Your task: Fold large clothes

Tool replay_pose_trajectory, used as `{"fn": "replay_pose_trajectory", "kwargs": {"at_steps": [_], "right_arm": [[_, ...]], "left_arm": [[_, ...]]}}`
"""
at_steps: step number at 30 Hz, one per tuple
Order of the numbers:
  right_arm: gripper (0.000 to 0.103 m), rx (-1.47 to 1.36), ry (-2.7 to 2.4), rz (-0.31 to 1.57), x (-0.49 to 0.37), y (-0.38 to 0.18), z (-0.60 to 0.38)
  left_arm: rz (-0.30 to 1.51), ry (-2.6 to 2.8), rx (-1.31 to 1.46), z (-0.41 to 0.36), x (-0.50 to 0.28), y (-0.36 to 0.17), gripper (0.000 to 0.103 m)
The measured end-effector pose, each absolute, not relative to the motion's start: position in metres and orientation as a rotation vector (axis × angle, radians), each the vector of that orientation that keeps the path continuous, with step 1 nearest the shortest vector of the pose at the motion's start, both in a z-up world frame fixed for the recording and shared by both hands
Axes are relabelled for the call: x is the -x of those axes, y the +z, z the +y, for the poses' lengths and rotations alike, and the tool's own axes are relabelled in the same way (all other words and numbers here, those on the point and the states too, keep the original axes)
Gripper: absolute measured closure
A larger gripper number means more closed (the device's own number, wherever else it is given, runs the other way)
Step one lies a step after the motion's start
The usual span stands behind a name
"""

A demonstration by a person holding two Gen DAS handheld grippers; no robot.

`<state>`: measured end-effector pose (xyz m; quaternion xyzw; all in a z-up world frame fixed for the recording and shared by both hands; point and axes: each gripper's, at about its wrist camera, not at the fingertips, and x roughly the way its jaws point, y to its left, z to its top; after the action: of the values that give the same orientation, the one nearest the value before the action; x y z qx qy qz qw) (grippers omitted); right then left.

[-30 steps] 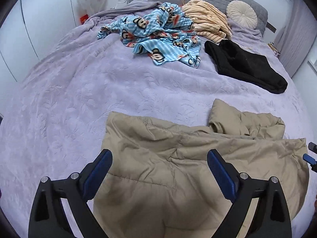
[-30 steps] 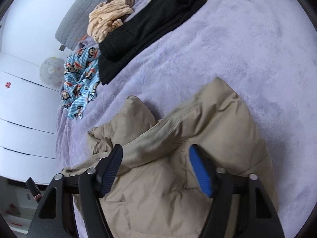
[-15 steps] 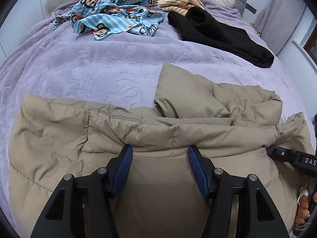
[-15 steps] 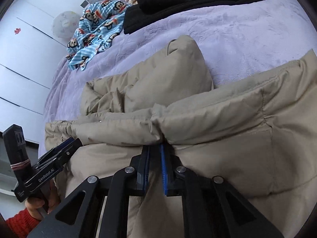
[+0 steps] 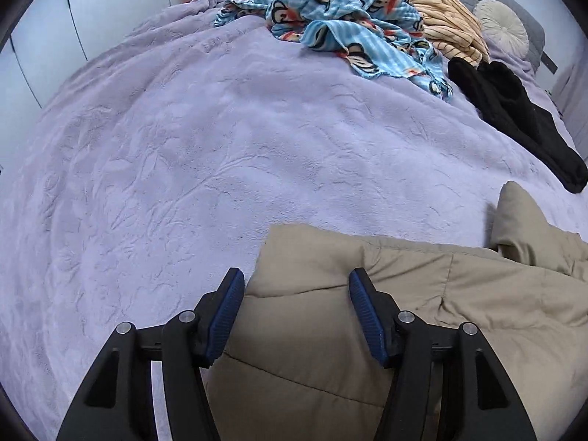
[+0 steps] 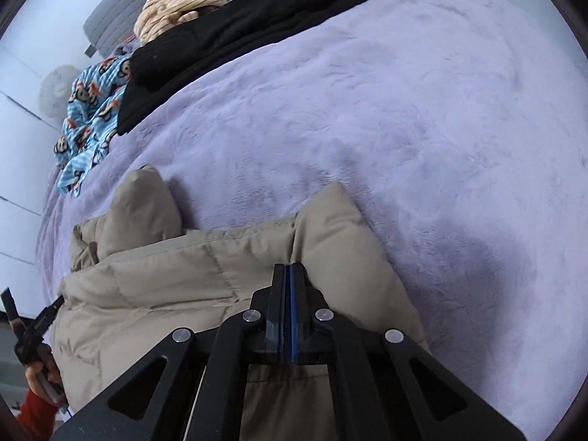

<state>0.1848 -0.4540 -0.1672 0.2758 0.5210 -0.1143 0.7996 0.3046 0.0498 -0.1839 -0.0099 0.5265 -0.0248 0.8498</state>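
Right tool [image 6: 287,275] clamped on tan jacket [image 6: 205,272], left tool [image 5: 296,286] half-open astride its corner

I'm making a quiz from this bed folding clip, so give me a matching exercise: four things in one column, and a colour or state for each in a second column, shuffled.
Things:
1. puffy jacket
2. cartoon monkey blanket
3. right tongs
4. left tongs

Colour or state:
A. blue, crumpled near the headboard
B. jaws apart, astride the jacket's corner
C. beige, lying on the purple bedspread
D. jaws shut on a fold of the jacket

Pairs: 1-C, 2-A, 3-D, 4-B
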Motion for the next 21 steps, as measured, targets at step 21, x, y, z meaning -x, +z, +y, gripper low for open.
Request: {"fn": "replay_pose_trajectory", "kwargs": {"at_steps": [21], "right_arm": [[0.097,-0.592,-0.306,1.046,-0.141,-0.127,-0.422]], "left_arm": [[1.118,-0.099,-0.042,0.061,-0.236,-0.126,0.023]]}}
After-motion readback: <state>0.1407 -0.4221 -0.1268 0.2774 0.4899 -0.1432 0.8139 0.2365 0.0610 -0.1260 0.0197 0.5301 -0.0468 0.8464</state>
